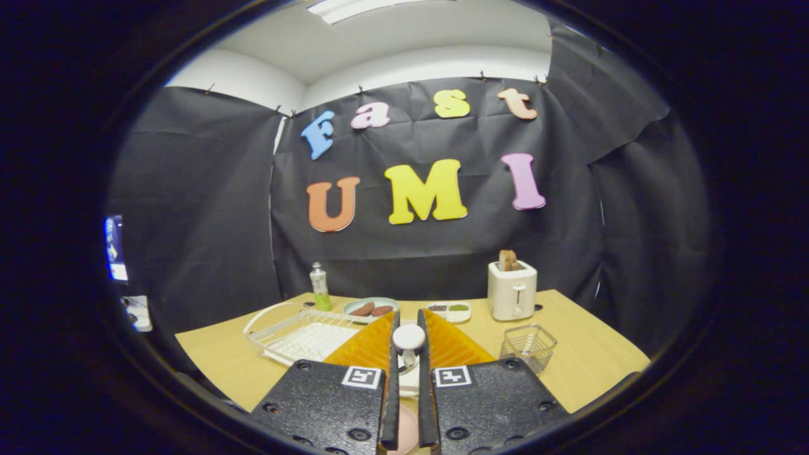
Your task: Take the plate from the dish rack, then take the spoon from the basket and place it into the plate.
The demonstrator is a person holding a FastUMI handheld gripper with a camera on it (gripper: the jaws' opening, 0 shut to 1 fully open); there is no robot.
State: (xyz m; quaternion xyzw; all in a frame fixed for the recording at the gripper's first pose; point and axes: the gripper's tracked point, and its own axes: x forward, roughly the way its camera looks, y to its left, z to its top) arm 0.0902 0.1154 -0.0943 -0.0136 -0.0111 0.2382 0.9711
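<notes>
My gripper [408, 323] is held above the wooden table, its fingers nearly together and pressing on a spoon [409, 339]. The spoon's white rounded end sticks up between them. Low between the fingers, close under the gripper, a strip of a pink plate [405, 433] shows; most of it is hidden by the fingers. The clear dish rack [297, 336] lies on the table beyond the left finger. The small wire basket [528, 346] stands beyond the right finger and looks empty.
Along the back of the table [588, 354] stand a green-capped bottle [320, 287], a dish with brown patties [371, 308], a small divided tray [450, 310] and a white toaster [512, 291] holding toast. Black cloth walls close the booth on three sides.
</notes>
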